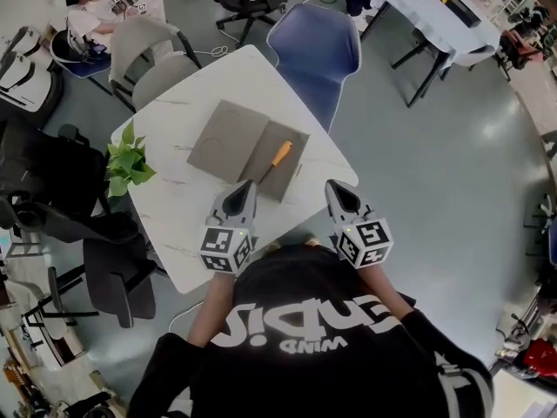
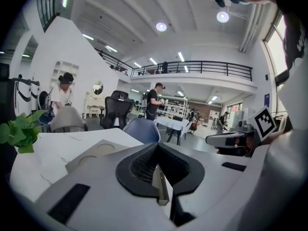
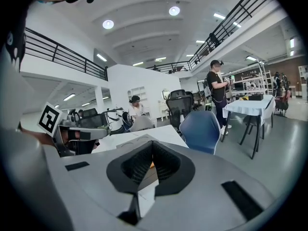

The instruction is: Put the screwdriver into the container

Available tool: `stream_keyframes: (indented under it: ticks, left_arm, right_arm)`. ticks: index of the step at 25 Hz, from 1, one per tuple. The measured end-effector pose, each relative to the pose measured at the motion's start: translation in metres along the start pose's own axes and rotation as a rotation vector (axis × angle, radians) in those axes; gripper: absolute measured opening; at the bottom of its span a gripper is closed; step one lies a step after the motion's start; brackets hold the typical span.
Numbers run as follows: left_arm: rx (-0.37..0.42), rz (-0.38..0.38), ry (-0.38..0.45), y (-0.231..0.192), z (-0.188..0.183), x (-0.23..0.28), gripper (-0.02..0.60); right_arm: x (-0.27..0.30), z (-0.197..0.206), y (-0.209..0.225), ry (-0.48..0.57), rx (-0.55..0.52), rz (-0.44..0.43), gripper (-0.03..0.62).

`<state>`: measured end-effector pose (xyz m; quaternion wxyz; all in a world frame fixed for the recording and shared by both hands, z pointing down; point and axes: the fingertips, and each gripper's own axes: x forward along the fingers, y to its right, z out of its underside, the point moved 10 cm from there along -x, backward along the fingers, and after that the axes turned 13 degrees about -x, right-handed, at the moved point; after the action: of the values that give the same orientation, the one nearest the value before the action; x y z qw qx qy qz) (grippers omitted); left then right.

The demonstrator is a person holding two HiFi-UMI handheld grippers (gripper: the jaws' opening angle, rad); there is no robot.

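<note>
A screwdriver [image 1: 279, 154] with an orange handle lies on the right half of a flat grey container [image 1: 228, 134] in the middle of the white table [image 1: 178, 216]. My left gripper [image 1: 239, 200] hovers over the table's near edge, just short of the container, shut with nothing in it. My right gripper [image 1: 342, 197] hangs beside the table's near right corner, also shut and empty. In the left gripper view the closed jaws [image 2: 156, 146] point over the container [image 2: 94, 153]. In the right gripper view a sliver of the orange handle [image 3: 152, 165] shows through the closed jaws [image 3: 151, 143].
A potted green plant [image 1: 126, 165] stands at the table's left edge. A blue chair [image 1: 318, 46] and grey chairs [image 1: 152, 59] stand at the far side, and a black office chair [image 1: 117, 277] at the near left. People stand and sit farther off in the room.
</note>
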<state>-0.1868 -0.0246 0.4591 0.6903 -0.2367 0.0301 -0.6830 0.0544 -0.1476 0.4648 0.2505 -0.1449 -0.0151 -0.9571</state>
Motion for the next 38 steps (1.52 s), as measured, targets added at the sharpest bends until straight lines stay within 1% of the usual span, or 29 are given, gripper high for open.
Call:
stream_keyframes:
  ticks: [3,11,20,25,38]
  left_arm:
    - [-0.01,-0.003,0.039,-0.004,0.001,-0.008,0.014]
    - [-0.03,-0.011,0.072,-0.009,-0.003,-0.014,0.014]
    - [-0.04,0.006,0.063,-0.008,-0.001,-0.012,0.014]
    - [-0.045,0.003,0.065,-0.008,-0.001,-0.013,0.014]
    - [-0.042,0.0,0.05,-0.008,0.002,-0.011,0.014]
  right_arm:
    - [0.003,-0.001,-0.005,0.01,-0.006,-0.01,0.014]
    - [0.004,-0.005,-0.009,0.021,-0.025,-0.014,0.012]
    - [0.002,-0.003,-0.011,0.024,-0.029,-0.017,0.012]
    - [0.001,-0.004,-0.012,0.02,-0.041,-0.008,0.012]
    - [0.002,-0.002,-0.008,0.023,-0.028,0.004,0.012]
